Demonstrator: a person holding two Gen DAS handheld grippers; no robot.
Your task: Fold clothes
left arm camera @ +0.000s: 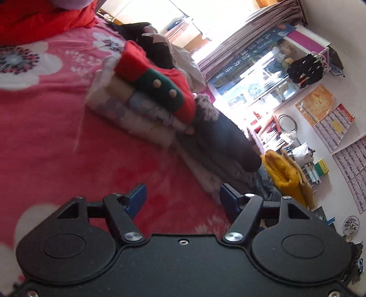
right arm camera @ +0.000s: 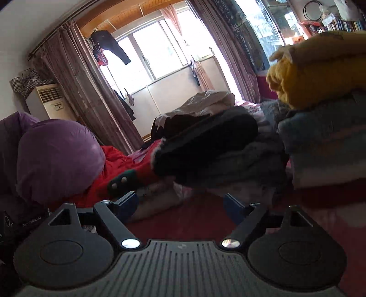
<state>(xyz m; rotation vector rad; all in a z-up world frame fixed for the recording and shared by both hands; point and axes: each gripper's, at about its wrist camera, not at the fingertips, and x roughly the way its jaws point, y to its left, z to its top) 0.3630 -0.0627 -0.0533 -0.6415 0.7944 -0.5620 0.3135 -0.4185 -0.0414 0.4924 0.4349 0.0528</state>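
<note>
Folded clothes lie stacked on a pink flowered bedspread [left arm camera: 57,128]. A red garment with a green buttoned cuff [left arm camera: 157,89] tops a pile of pale folded pieces [left arm camera: 137,118]. Beside it lies a dark fur-trimmed coat [left arm camera: 231,141], then a yellow knit [left arm camera: 288,176]. My left gripper [left arm camera: 183,198] hovers open over the bedspread, nothing between its blue pads. In the right wrist view my right gripper [right arm camera: 180,205] is open and empty, low over the bed, facing the dark coat [right arm camera: 205,146]; the red garment's cuff [right arm camera: 122,181] is at its left and the yellow knit [right arm camera: 320,75] tops a stack at right.
A purple padded jacket [right arm camera: 52,157] and loose red cloth [left arm camera: 41,18] lie to one side. More unfolded clothes [right arm camera: 205,100] are heaped farther back. Curtains and a window [right arm camera: 155,50], an air conditioner [right arm camera: 50,100] and bookshelves [left arm camera: 272,134] line the room.
</note>
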